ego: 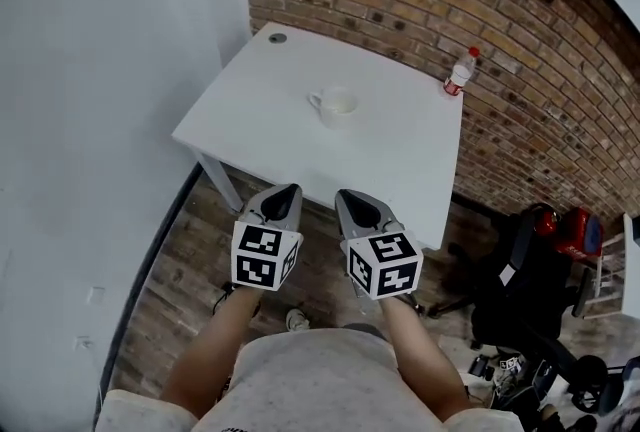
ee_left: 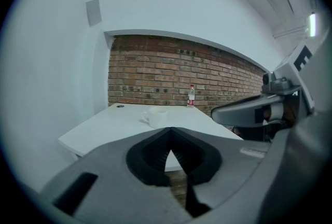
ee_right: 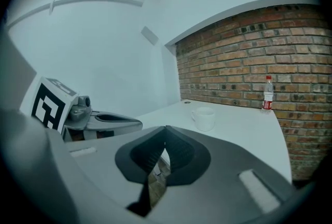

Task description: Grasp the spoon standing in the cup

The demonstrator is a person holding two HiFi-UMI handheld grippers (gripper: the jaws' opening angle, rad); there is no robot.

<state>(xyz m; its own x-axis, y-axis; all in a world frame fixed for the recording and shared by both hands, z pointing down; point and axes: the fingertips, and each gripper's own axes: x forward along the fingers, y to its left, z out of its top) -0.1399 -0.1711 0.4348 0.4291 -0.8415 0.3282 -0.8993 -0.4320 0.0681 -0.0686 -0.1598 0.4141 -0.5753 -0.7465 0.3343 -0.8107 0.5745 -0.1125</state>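
Head view: I am holding both grippers short of the cup [ego: 338,105].
Left gripper [ego: 285,196]: jaws together, empty.
Right gripper [ego: 358,206]: jaws together, empty.
Spoon: unseen; grasp not begun.

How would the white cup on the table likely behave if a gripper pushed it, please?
The cup looks squat and wide-mouthed, so it would probably slide on the smooth white table rather than tip. Its side handle could make it swivel if pushed off-centre. It looks like glazed ceramic, so likely rigid, slippery and chippable.
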